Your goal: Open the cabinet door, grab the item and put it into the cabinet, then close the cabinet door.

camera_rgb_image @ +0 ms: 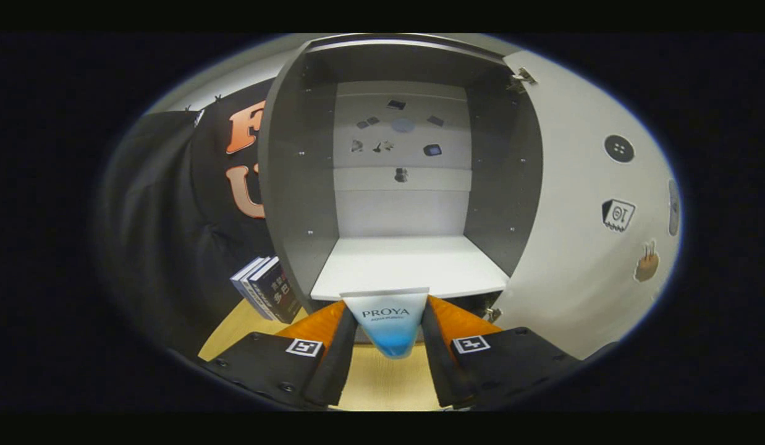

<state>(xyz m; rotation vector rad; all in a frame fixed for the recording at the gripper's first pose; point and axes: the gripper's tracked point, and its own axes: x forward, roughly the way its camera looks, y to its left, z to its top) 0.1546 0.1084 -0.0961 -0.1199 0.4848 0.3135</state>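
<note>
Claw (387, 330) clamped on a tube (387, 321), both fingers (342, 352) pressing its sides, cap end pointing down. Tube held just at the front edge of the cabinet (296, 173) shelf (407, 266), above the wooden worktop (382, 377). Cabinet door (580, 247) swung wide open to the right, stickers on its inner face. Books (265, 287) leaning beside the cabinet's left wall.
</note>
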